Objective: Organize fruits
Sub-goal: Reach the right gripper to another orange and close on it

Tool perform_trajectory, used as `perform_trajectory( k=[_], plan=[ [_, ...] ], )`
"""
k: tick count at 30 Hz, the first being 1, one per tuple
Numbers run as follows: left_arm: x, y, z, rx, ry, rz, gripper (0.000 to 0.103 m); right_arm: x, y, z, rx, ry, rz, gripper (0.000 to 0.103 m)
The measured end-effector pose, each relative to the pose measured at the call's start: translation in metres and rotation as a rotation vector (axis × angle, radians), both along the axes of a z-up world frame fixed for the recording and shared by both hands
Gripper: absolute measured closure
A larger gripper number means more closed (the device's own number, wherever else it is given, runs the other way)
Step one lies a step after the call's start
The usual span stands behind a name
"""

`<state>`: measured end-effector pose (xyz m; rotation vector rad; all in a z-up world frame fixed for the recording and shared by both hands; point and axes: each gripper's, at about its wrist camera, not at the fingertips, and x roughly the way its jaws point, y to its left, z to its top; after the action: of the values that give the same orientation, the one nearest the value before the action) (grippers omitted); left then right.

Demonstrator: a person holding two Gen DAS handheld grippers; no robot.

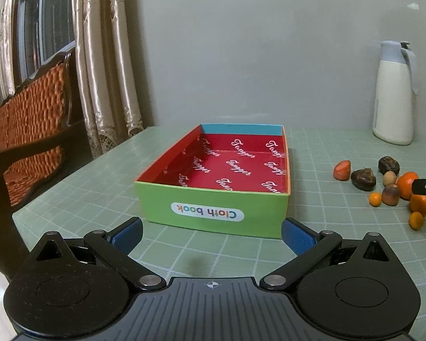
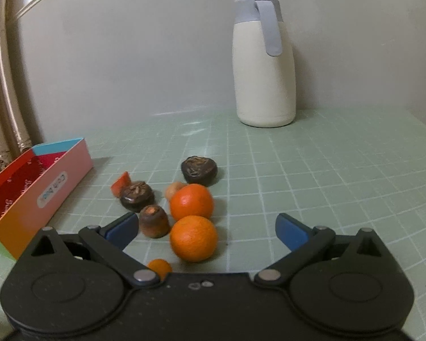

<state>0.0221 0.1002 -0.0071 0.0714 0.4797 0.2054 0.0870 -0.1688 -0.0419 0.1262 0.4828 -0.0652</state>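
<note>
while l gripper (image 1: 212,231) faces box (image 1: 213,211), r gripper (image 2: 207,228) over orange (image 2: 193,238); both jaws apart.

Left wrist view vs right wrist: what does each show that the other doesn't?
Only the left wrist view: the left tongs, open and empty, the wicker chair, the box's green "Cloth book" end, and most of its red floor, bare where visible.

Only the right wrist view: the right tongs, open over the near orange, and the box's pink side.

Both: the box, the fruit pile on the green grid mat, the white jug, the curtain.
</note>
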Motion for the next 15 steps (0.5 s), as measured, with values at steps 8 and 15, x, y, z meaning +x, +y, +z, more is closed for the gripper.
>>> perform_trajectory(
  k=[8,15],
  plan=[
    [-0.001,0.006,0.0,0.003,0.004,0.006,0.0,0.007,-0.007,-0.005,0.041,0.029,-0.03,0.014],
    [-0.001,0.015,-0.002,-0.001,0.011,0.022,0.0,0.016,-0.001,-0.012,0.059,0.063,-0.024,0.019]
  ],
)
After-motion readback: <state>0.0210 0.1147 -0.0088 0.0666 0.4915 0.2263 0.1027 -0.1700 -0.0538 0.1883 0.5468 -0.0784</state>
